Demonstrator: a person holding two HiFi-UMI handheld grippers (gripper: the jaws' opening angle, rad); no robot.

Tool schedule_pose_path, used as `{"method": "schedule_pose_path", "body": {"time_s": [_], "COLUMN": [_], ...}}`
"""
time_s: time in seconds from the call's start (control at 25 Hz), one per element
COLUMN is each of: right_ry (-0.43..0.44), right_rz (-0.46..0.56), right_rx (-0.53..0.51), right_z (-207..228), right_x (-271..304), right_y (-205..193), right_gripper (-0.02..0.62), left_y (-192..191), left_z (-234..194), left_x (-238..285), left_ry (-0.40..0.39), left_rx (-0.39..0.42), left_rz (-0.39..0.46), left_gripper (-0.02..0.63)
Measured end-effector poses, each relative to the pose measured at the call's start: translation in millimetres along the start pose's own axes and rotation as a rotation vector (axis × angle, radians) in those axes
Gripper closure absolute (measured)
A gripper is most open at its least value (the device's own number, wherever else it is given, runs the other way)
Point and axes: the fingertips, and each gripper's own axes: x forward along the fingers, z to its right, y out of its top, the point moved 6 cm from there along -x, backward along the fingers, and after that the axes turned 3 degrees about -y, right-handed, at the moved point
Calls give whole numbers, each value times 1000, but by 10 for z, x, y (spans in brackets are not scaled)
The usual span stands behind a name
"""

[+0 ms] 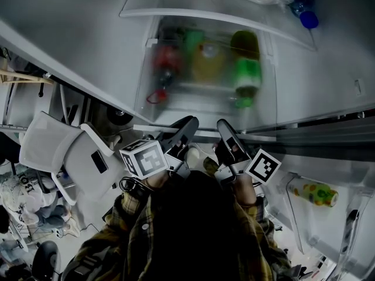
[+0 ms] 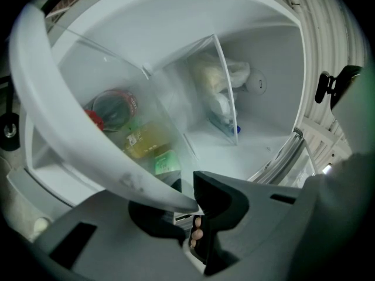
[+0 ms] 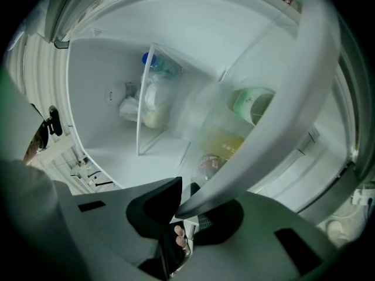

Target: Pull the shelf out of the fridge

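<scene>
The fridge shelf [image 1: 149,128] is a clear pane with a white front rim, low in the open fridge. Blurred through the pane show a red bottle [image 1: 166,63], a yellow one [image 1: 208,60] and a green one [image 1: 247,69]. My left gripper [image 1: 187,124] and right gripper [image 1: 225,127] sit side by side at the middle of that front edge. In the left gripper view the white rim [image 2: 64,133] runs into the left gripper [image 2: 190,206], which is shut on it. The right gripper view has the rim [image 3: 281,116] clamped in the right gripper [image 3: 184,212] the same way.
An upper glass shelf [image 1: 176,13] holds a plastic bag and a blue-capped bottle [image 1: 309,19]. The open door at the right carries a can [image 1: 313,193] in its bin. A white chair [image 1: 64,157] stands to the left of the fridge.
</scene>
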Motion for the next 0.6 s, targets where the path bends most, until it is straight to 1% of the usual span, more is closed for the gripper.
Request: {"method": "schedule_pose_path", "body": {"time_s": [0.6], "right_ry": [-3], "right_rz": [0], "right_rx": [-6], "right_z": [-26], "right_x": [-17], "right_y": [-15], "right_gripper": [535], "left_y": [5], "left_z": [20], "left_x": [-29], "left_ry": [10], "left_rx": [9], "left_rz": [3], "left_gripper": [532]}}
